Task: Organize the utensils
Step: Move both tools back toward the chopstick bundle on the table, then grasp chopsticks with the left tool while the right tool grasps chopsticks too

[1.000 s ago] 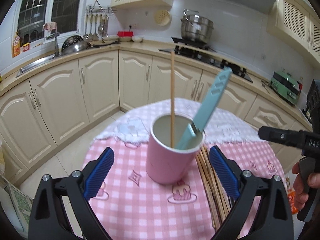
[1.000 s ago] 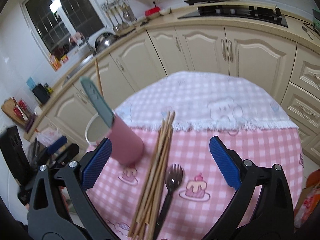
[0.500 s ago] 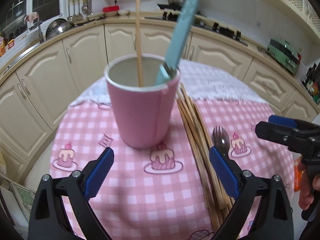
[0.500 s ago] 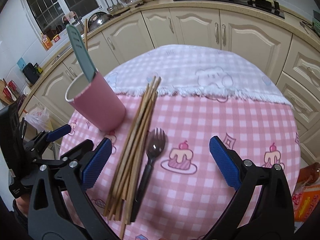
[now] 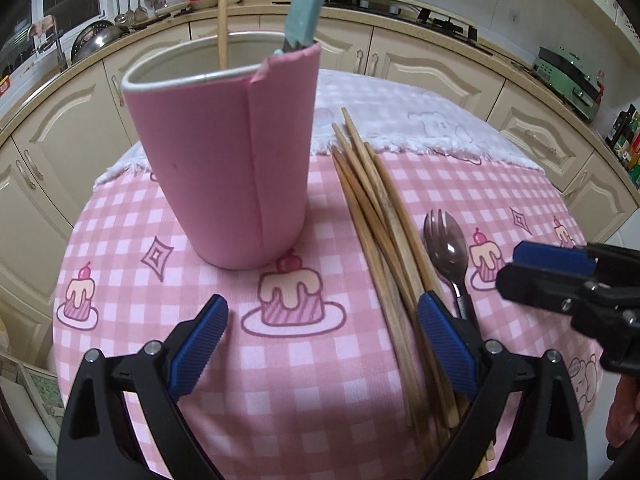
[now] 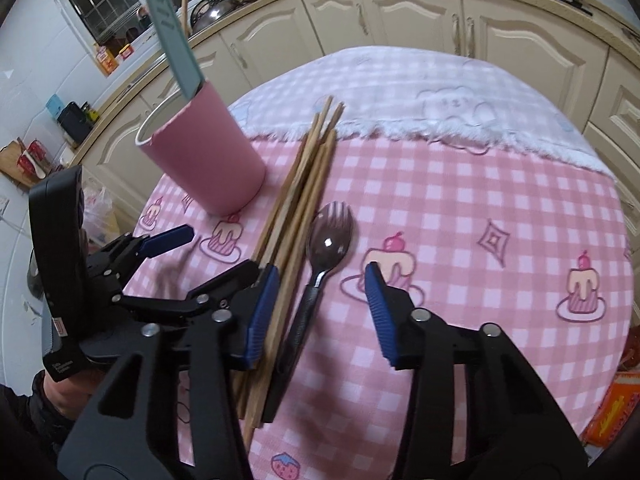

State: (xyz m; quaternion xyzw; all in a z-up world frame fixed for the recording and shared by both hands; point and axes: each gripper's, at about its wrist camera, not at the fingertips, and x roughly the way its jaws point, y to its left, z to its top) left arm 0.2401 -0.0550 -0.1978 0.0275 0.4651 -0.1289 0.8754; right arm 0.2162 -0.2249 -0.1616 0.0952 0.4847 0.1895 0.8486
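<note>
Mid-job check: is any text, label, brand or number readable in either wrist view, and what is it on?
No text can be read for certain.
White print on the body of the left gripper: too small to read.
Orange packet beside the table: print blurred.
Yellow boxes by the window: too small.

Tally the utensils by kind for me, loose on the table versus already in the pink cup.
Spork, loose: 1
Teal-handled utensil, in pink cup: 1
Single chopstick, in cup: 1
Chopstick bundle, loose: 1; sticks overlap, number unclear
Total: 4
</note>
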